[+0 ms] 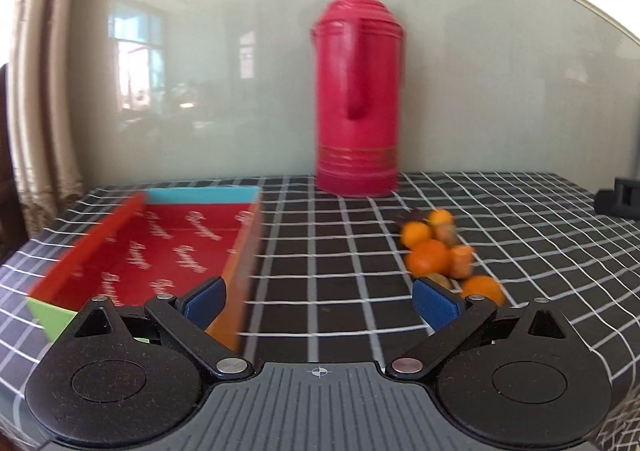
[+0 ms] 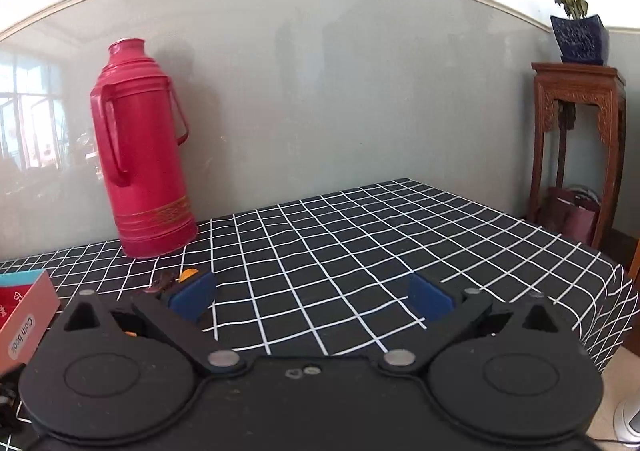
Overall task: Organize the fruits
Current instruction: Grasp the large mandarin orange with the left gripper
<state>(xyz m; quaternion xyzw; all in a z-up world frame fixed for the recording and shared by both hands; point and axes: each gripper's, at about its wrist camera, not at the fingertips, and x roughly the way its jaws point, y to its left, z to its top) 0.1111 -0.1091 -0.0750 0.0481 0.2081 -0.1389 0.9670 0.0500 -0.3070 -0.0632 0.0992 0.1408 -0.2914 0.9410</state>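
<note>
Oranges (image 1: 430,257) are piled right of the red box (image 1: 160,251); left gripper (image 1: 320,301) and right gripper (image 2: 312,297) are held wide apart, empty.

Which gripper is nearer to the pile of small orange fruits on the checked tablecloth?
Probably the left gripper: the pile of small orange fruits lies just beyond its right finger. For the right gripper, the fruits peek out behind its left finger, mostly hidden. The difference is small.

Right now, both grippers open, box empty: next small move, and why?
Probably ease the open left gripper forward and right toward the cluster of small orange fruits on the checked tablecloth; the red cardboard box holds no fruit.
</note>
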